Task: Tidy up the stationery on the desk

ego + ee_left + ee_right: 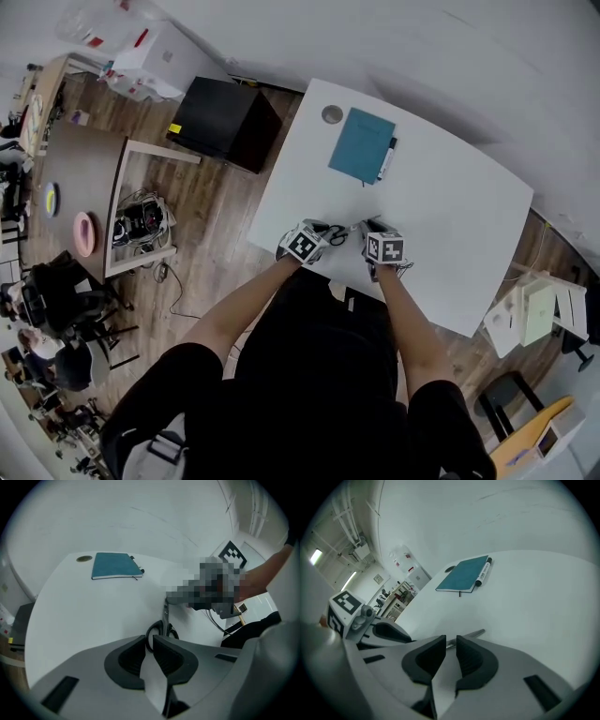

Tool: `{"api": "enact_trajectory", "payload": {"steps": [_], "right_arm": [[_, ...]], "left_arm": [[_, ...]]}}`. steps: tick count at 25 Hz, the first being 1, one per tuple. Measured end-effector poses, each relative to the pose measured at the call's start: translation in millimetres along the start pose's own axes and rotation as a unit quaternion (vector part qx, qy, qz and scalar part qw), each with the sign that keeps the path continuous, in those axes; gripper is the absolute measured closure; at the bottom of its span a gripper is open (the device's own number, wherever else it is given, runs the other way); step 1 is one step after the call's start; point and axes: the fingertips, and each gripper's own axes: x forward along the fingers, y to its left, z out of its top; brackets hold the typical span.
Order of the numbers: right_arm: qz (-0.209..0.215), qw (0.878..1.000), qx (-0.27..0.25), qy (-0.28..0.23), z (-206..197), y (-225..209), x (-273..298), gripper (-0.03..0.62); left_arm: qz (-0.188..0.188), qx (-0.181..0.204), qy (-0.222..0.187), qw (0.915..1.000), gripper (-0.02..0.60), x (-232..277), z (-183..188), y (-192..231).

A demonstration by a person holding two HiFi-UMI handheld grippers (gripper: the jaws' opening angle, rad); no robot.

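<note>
Black-handled scissors [337, 234] lie on the white desk [450, 216] near its front edge, between my two grippers. My left gripper [317, 242] has its jaws shut, and the scissors' handle loops [162, 630] sit just past its tips. The jaws of my right gripper [371, 242] are shut too; the scissors' blade [472, 634] lies crosswise just beyond them. At the back of the desk lies a teal notebook [361, 144] with a black-and-white pen [386, 159] along its right side. Both also show in the left gripper view, notebook [115, 566], and in the right gripper view, notebook [463, 574], pen [483, 574].
A round cable hole [332, 114] is in the desk's far left corner. A black cabinet [225, 120] stands on the floor left of the desk. Cardboard boxes [534, 314] sit on the floor to the right.
</note>
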Motion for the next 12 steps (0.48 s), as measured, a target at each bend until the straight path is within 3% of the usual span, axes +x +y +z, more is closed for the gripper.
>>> {"api": "enact_trajectory", "payload": {"steps": [12], "right_arm": [[0.000,1.000,-0.006,0.005,27.7,6.8,21.4,0.513]], "left_arm": [[-0.048,-0.021,0.005,0.9986,0.509,12.6,-7.3,-37.2]]}}
